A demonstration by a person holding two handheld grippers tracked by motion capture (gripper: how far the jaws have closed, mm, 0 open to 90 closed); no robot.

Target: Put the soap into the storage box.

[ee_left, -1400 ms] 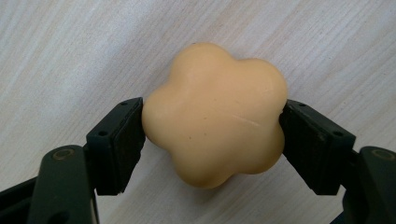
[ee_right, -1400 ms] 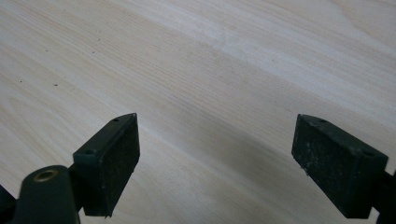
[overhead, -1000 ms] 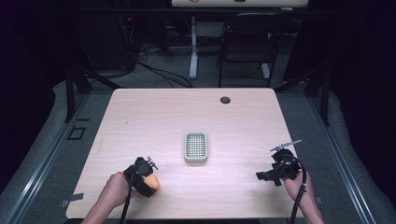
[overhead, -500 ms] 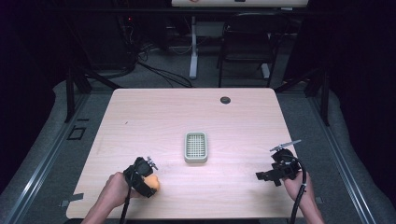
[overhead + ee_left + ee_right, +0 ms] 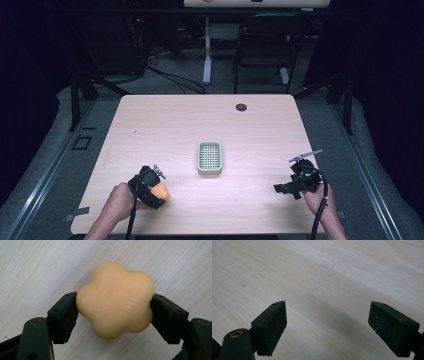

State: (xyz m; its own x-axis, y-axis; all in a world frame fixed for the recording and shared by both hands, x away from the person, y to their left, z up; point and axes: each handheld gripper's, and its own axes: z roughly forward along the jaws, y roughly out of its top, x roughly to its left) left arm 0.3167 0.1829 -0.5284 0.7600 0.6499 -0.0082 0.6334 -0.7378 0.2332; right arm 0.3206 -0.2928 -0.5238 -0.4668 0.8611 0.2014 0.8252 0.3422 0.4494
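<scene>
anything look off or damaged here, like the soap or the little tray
Nothing stands out. The flower-shaped soap is whole and smooth, pinched evenly between the left gripper pads. The soap dish sits flat and square mid-table, apart from both grippers. The right gripper is open over bare wood.

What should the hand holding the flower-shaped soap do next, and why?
Probably lift it a little off the table. The left gripper has both pads pressed on the flower-shaped soap, which looks to lie on the wood, and the soap dish sits apart, empty.
</scene>
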